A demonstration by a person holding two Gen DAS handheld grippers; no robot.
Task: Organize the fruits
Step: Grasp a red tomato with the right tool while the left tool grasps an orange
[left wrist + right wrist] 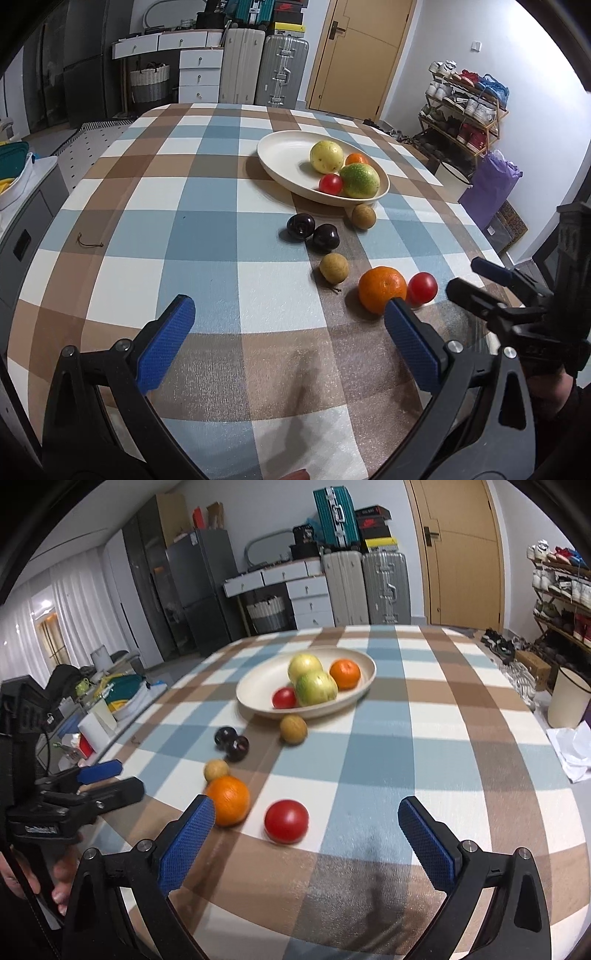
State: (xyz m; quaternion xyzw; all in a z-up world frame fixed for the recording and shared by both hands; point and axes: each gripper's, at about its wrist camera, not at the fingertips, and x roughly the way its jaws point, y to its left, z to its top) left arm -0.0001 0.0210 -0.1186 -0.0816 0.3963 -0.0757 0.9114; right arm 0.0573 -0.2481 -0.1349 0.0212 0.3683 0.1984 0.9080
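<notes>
Both tools are empty with jaws spread wide: the left hand-held gripper and the right hand-held gripper hover over the near edge of the bench. Just ahead of the right one lie a loose tomato and an orange. Further toward the middle sit two small brown fruits and two dark plums. The plate beyond already holds four pieces. I judge the task under halfway, with six fruits left.
</notes>
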